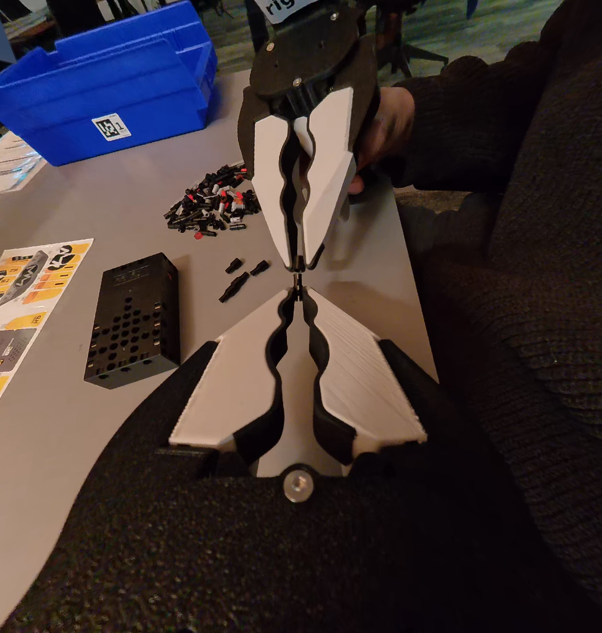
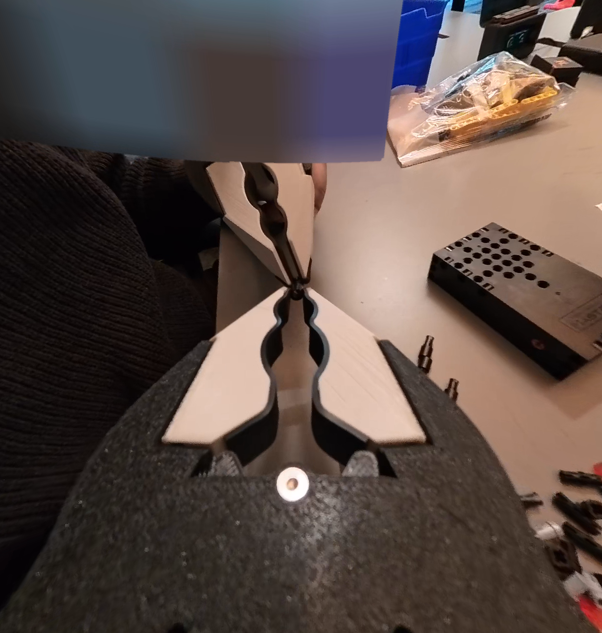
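Grippers are held tip to tip above the tabletop's near edge: left gripper (image 1: 296,297) and right gripper (image 1: 298,265) each pinched narrowly on a small black peg (image 1: 297,278), with loose pegs (image 1: 239,277) lying nearby.

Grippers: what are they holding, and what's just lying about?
Held: small black pin, pinched by left gripper and right gripper, tip to tip.
Lying about: pin pile, three loose pins, black holed box, sticker sheet, blue bin, bag of parts.

Blue bin (image 1: 100,85), black perforated block (image 1: 133,322), grey table (image 1: 121,205), black-and-red pegs (image 1: 213,202).
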### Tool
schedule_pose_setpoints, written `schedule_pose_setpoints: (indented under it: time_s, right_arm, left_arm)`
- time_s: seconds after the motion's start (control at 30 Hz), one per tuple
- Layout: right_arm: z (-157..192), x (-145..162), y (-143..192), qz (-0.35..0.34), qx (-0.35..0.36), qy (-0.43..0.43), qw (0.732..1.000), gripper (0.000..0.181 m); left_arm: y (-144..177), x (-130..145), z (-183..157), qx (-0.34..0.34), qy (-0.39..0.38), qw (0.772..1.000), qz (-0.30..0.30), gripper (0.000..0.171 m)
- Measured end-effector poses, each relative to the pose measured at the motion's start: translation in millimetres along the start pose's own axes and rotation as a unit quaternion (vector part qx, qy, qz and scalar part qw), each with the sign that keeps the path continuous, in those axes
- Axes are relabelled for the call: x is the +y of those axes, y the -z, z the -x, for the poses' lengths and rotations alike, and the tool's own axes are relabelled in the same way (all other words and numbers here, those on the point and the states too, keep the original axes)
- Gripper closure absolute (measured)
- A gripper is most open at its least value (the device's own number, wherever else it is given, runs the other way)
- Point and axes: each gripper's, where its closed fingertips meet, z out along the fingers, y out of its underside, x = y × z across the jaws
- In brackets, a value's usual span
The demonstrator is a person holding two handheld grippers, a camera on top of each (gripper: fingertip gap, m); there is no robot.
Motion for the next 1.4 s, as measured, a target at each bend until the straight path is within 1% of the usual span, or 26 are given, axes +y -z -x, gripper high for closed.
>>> schedule_pose_setpoints:
  time_s: [0.37,0.57,0.7,0.87,1.1,1.4]
  right_arm:
    - [1.5,-0.3,-1.7,0.000,-0.006,-0.005,1.000,0.174]
    - [3.1,-0.2,-1.8,0.000,-0.022,-0.016,1.000,0.174]
    - [4.2,-2.5,-1.5,-0.010,-0.049,-0.059,0.997,0.174]
    - [4.6,-3.7,-1.4,-0.016,-0.058,-0.078,0.995,0.174]
    - [8.1,-1.5,-1.7,-0.016,-0.094,-0.138,0.986,0.175]
    - [5.4,1.1,-2.5,-0.007,-0.066,-0.117,0.991,0.175]
  left_arm:
    - [2.6,-3.6,-2.6,0.008,-0.003,1.000,-0.014,0.169]
    - [3.3,-4.5,-3.6,0.014,-0.001,1.000,-0.018,0.169]
    - [4.1,-6.3,-3.2,0.016,0.003,1.000,-0.024,0.169]
    - [4.2,-6.7,-3.5,0.017,0.004,1.000,-0.025,0.169]
    - [3.5,-5.7,-7.1,0.026,-0.002,0.999,-0.022,0.169]
    - [0.7,-2.5,-5.3,0.024,0.004,1.000,-0.009,0.170]
